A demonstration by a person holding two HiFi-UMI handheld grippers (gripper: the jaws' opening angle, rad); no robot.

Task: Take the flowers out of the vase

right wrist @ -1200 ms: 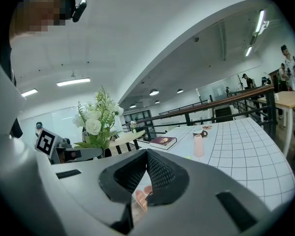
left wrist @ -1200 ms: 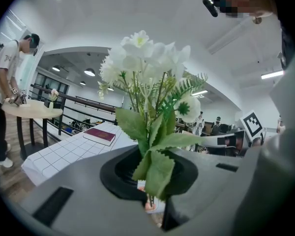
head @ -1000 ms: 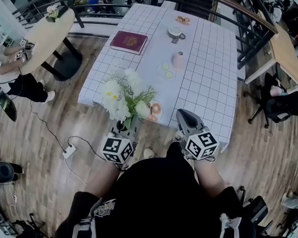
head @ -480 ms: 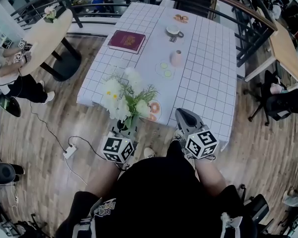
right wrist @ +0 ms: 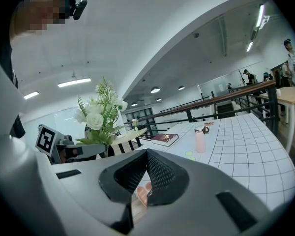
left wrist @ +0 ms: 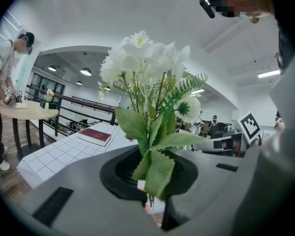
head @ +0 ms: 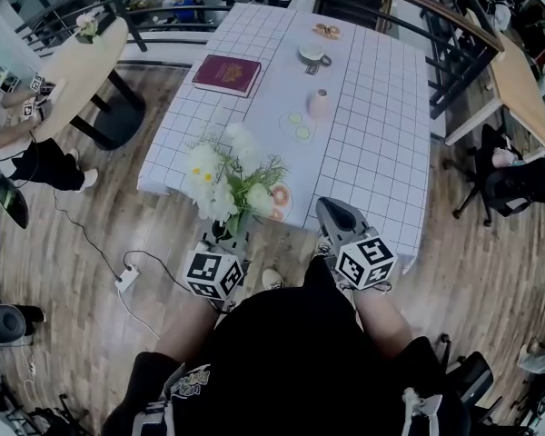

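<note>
1. The left gripper (head: 227, 236) is clamped narrowly on the flowers (head: 229, 173), at the table (head: 381, 162) edge and well apart from the pink vase (head: 318, 104).
2. The right gripper (head: 332, 211) is closed and empty.
3. Removal looks done; the next move is probably laying the flowers down gently.

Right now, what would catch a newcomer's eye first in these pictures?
The bunch of white flowers stands out, held by its stems in the left gripper at the near edge of the checked table. Farther back, a dark red book lies on the table's left side and a pink vase stands mid-table.
</note>
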